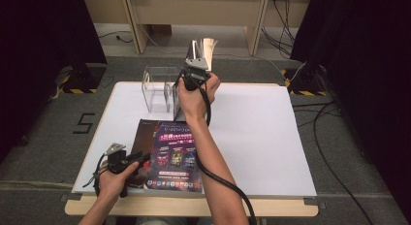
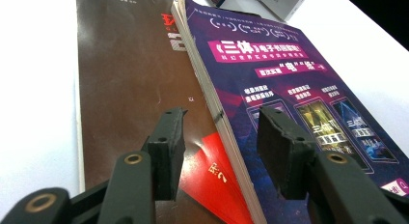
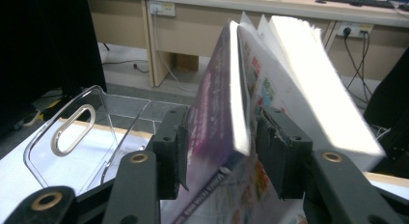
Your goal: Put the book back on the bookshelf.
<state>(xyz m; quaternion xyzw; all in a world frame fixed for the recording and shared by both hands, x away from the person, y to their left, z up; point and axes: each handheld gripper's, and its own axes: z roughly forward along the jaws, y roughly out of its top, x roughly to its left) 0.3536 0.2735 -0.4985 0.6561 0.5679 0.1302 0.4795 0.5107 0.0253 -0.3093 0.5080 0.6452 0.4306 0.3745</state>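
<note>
Your right gripper (image 1: 196, 70) is raised over the far side of the white table (image 1: 271, 137), just beside the clear acrylic holder (image 1: 157, 89). A magazine (image 3: 226, 113) stands upright between its jaws, spine edge down and pages fanning open at the top. In the right gripper view the left pad lies against the purple cover, while a thin gap shows between the right pad and the pages, so the jaws look parted around the magazine rather than clamped on it; the view is soft there, so take that as likely and not certain. From above, the magazine (image 1: 198, 48) rises past your right hand (image 1: 194, 96) and its lower edge appears to sit on the table next to the holder. In the right gripper view the clear holder (image 3: 77, 132), with its oval handle slot, lies to the left of the magazine and apart from it.

Your left gripper (image 1: 127, 161) rests low at the near left part of the table, held in your left hand (image 1: 114, 181). Its jaws stand apart with nothing pinched between them. In the left gripper view they hover over two flat magazines: a brown-covered one (image 2: 130, 84) underneath and a purple-covered one (image 2: 289, 93) lying partly across it, with the purple one's page edge running between the two pads.
</note>
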